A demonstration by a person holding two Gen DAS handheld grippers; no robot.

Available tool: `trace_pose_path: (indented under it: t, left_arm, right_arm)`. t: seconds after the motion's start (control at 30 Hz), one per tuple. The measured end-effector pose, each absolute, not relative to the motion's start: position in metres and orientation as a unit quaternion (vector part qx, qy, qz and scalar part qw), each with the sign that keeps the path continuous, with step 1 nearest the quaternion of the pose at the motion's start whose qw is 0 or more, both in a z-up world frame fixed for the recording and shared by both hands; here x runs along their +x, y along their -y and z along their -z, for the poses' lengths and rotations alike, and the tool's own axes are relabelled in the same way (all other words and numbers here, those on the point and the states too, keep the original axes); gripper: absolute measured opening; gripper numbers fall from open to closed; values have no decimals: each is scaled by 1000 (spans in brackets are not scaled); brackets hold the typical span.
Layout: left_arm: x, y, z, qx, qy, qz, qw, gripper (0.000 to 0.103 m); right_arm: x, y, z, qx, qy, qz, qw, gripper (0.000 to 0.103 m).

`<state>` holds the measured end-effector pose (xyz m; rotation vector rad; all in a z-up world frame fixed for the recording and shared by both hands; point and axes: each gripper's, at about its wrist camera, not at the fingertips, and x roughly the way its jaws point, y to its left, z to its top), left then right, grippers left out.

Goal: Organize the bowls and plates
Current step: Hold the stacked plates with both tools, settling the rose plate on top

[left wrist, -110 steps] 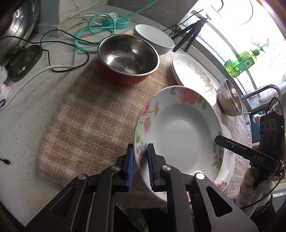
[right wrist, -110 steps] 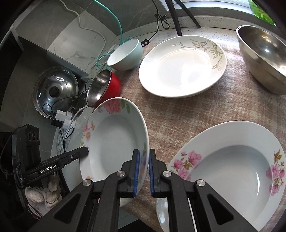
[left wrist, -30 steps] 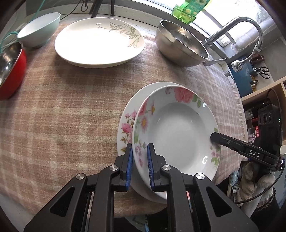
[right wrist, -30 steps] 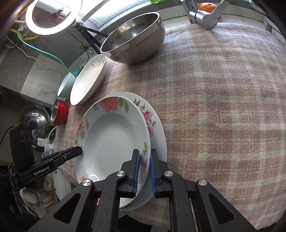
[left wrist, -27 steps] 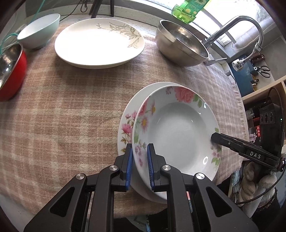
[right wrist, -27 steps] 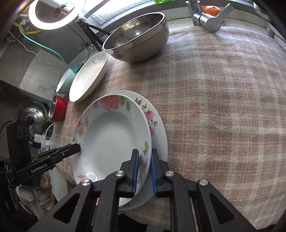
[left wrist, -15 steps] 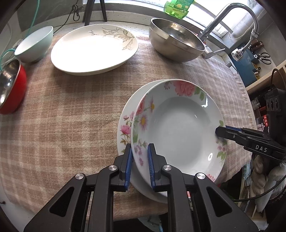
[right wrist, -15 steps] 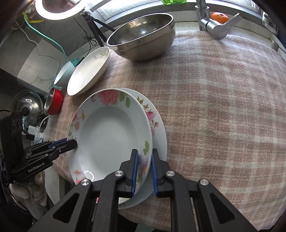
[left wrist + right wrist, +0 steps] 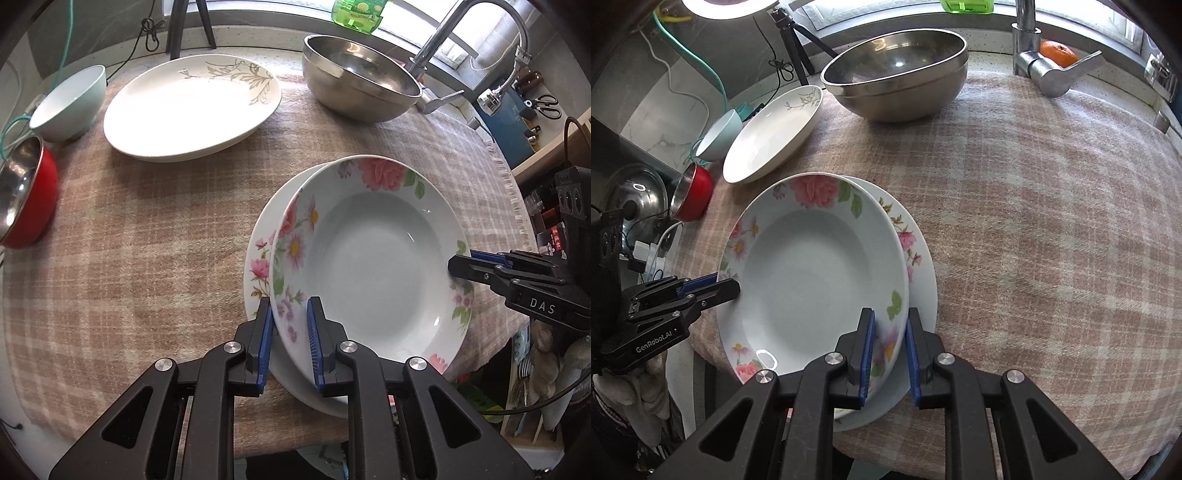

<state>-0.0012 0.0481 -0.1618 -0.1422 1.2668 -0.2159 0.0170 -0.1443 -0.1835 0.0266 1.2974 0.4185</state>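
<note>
Left wrist view: left gripper (image 9: pixel 290 332) fingers slightly parted, straddling the rim of the top floral plate (image 9: pixel 369 258), pads not clearly pressing. It lies on a second floral plate (image 9: pixel 258 258). Beyond: one leaf-pattern plate (image 9: pixel 192 107), one steel bowl (image 9: pixel 358 88), one pale green bowl (image 9: pixel 66 103), one red bowl (image 9: pixel 26 192). Three plates, three bowls.

Right wrist view: right gripper (image 9: pixel 889 350) fingers likewise parted around the top plate's (image 9: pixel 812 273) opposite rim. Plaid cloth (image 9: pixel 1052 221) covers the desk.
</note>
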Motion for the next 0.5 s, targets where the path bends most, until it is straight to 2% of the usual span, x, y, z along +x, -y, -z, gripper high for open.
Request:
trace_pose_path:
  t: [0.2, 0.5]
  left_arm:
    - [-1, -53, 162, -79, -592, 100, 796, 16]
    - [-2, -54, 161, -86, -590, 100, 796, 16]
  right_arm:
    - [20, 149, 185, 35, -604, -196, 772, 17]
    - [14, 144, 182, 2, -594, -188, 782, 17]
